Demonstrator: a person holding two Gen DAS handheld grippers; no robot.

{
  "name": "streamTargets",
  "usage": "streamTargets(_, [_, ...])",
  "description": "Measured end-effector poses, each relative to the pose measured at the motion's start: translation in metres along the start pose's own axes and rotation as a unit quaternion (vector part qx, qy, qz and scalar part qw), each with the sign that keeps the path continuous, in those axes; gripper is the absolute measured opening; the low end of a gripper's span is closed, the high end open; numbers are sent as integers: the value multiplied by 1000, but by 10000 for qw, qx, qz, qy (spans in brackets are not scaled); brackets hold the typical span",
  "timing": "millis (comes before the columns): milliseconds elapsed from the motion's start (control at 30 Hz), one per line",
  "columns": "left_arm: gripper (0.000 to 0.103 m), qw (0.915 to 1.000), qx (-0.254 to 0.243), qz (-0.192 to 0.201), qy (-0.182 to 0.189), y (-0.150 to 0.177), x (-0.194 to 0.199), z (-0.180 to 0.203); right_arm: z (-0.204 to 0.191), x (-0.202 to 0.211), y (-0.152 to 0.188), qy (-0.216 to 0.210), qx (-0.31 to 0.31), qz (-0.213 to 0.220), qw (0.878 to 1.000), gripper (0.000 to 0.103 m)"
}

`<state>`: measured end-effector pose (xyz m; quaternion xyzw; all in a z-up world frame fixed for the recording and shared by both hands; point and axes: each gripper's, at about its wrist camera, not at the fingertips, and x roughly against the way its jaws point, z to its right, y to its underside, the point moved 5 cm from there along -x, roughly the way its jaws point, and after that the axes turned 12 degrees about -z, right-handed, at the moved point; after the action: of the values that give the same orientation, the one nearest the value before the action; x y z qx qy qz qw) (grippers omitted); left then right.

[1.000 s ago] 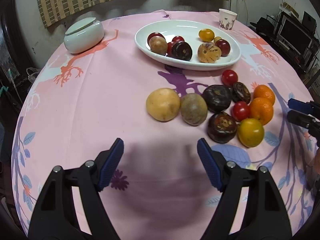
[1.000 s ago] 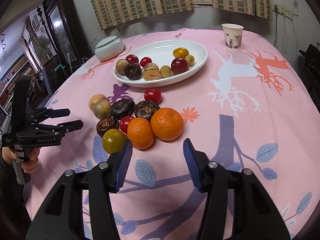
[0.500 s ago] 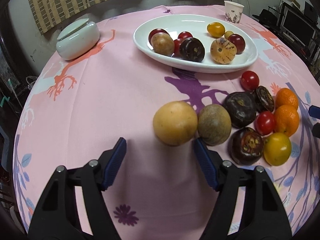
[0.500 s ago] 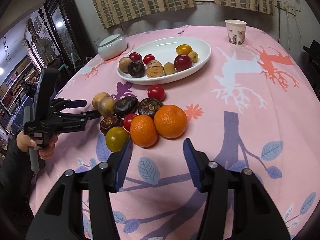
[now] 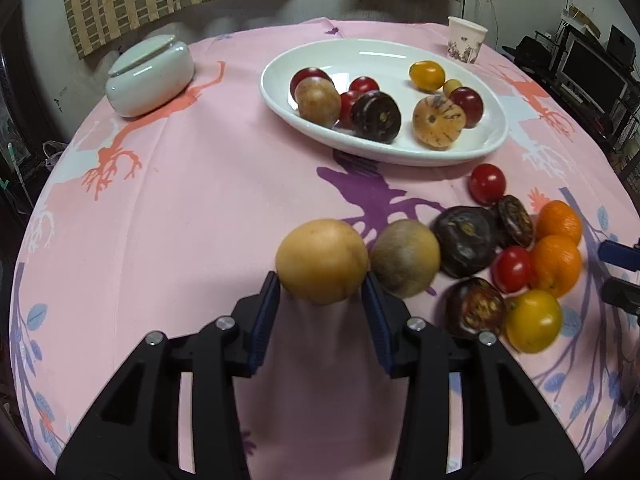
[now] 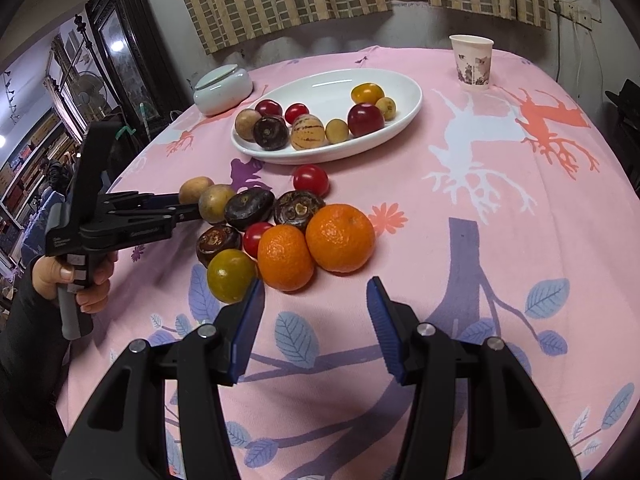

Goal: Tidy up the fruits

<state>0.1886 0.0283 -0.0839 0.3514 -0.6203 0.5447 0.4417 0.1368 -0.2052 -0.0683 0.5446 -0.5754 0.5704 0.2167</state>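
Note:
A white oval plate (image 5: 494, 142) (image 6: 412, 104) holds several fruits at the back of the pink table. A loose pile of fruits lies in front of it. My left gripper (image 5: 322, 290) has closed on the tan round fruit (image 5: 322, 261) (image 6: 195, 189) at the pile's left end; its blue pads touch both sides. A greenish-brown fruit (image 5: 405, 256) lies just right of it. My right gripper (image 6: 315, 294) is open and empty, just short of two oranges (image 6: 340, 237) and a yellow-green fruit (image 6: 231, 276).
A white lidded ceramic jar (image 5: 150, 74) stands at the back left. A paper cup (image 6: 472, 62) stands at the back right. Dark mangosteens (image 5: 464, 240) and red tomatoes (image 5: 487, 183) lie in the pile. The table edge curves close on the left.
My left gripper moved forward to the tan fruit and its jaws narrowed onto it. My right gripper stayed nearly still and open.

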Motion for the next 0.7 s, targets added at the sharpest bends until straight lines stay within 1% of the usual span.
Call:
streamTargets(67, [38,9999,10,106,48,7,13,0,-1,-1,-1,-27,-47,-1,10000,54])
streamTargets(100, [25,9998,7,163,69,11,21,0,-1,-1,-2,-134,-144,-12,9998,54])
streamTargets(133, [21,9997,-6,177,153,14,27,1,1,0,-3,-173,-259,-10,9995,54])
streamTargets(200, [21,9993,-25,233,304,21,40,3,3,0,-7,-17,-374,29,9993,54])
streamTargets(300, [21,9990,-83,324,302,28,49,6,7,-1,-14,400,-432,16,9983,53])
streamTargets(400, [21,9994,-14,273,234,29,45,3,9,5,-17,420,-484,97,9979,53])
streamTargets(467, [27,9996,27,214,199,29,41,-2,7,8,-16,405,-470,141,9980,53])
streamTargets(500, [38,9996,64,237,147,27,41,-5,6,10,-15,405,-445,150,9981,54])
streamTargets(533, [51,9994,74,309,108,24,42,-8,5,11,-15,400,-421,164,9982,54])
streamTargets(600, [63,9986,34,518,-38,16,44,-14,3,11,-14,363,-399,165,9984,54])
streamTargets(633, [63,9984,35,553,-85,12,43,-18,3,10,-13,346,-395,156,9985,54])
streamTargets(700, [63,9985,59,544,-53,4,39,-25,2,9,-13,344,-383,137,9986,53])
